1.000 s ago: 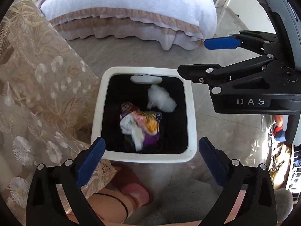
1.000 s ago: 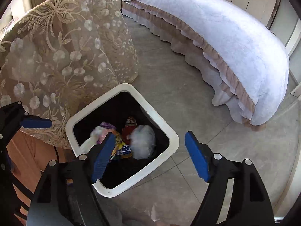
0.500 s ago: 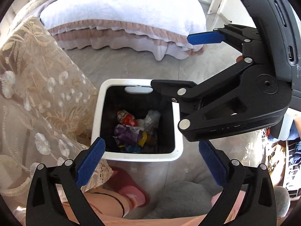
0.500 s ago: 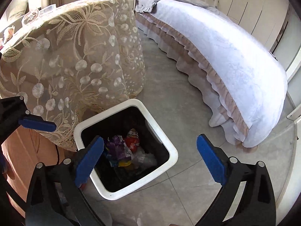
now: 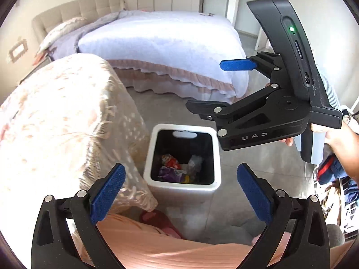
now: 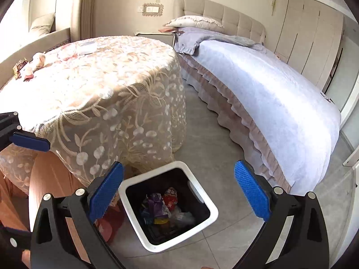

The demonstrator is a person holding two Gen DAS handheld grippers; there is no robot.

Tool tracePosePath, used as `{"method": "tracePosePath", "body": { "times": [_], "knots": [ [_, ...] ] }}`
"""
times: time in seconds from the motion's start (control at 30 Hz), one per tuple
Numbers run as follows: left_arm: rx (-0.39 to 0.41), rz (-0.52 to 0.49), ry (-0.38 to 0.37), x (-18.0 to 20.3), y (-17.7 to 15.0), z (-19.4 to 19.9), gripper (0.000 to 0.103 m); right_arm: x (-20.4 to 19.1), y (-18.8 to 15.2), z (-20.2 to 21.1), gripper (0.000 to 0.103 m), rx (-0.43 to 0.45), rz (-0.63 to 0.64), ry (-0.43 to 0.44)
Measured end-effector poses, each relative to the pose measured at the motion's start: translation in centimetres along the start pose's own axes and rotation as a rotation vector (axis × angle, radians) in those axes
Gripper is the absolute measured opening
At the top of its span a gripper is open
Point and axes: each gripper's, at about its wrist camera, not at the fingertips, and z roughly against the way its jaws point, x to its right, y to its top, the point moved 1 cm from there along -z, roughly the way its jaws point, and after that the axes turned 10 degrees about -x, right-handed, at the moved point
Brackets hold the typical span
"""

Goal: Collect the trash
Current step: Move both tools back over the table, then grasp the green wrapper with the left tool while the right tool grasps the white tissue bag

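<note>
Left gripper [image 5: 180, 192]: fingers spread wide, nothing between them; blue pads face each other across the gap.

Right gripper [image 6: 178, 190]: fingers likewise spread wide and bare. It also shows in the left wrist view, up and to the right of the left fingers, gripped by a hand [image 5: 338, 143] at its handle.

Bin [image 5: 182, 186]: white rim, black inside, standing on the grey floor [image 6: 208, 139]. In the left view it sits just ahead of the fingers, between them; in the right view it lies low between the fingers, nearer the left one.

Trash [image 6: 160, 206]: a small heap at the bottom of the bin (purple and red wrappers, a yellow scrap, crumpled clear plastic).

Tabletop [image 6: 89, 71]: round, under a beige lace cloth with flower pattern, beyond the left finger in both views; its hem hangs next to the bin. A few small items [image 6: 27, 67] rest on its far left edge, too small to tell apart.

Bed [image 6: 269, 94]: white cover, frilled pinkish skirt, beyond the right finger in the right view, well apart from the bin.

Slipper [image 5: 161, 222]: reddish, on the floor just short of the bin, near the left finger.
</note>
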Motion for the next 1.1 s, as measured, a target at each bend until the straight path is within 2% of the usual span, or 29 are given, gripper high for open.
{"method": "tracePosePath", "body": {
  "times": [0.2,0.5,0.7,0.83,1.1],
  "knots": [
    [0.08,0.139,0.131,-5.8,-2.3,4.5,0.098,-3.5,3.2,1.9,0.098,0.082,0.05,0.065],
    [0.142,0.383,0.318,-15.4,-7.2,10.4,0.098,-11.3,7.9,2.3,0.098,0.118,0.151,0.214],
    [0.142,0.496,0.433,-20.5,-11.1,13.3,0.098,-18.3,11.0,2.4,0.098,0.135,0.254,0.304],
    [0.14,0.576,0.476,-24.2,-13.5,15.0,0.098,-22.4,12.6,2.4,0.098,0.139,0.307,0.362],
    [0.149,0.707,0.588,-30.5,-16.2,17.7,0.098,-29.6,16.5,1.5,0.098,0.109,0.305,0.482]
  ]
}}
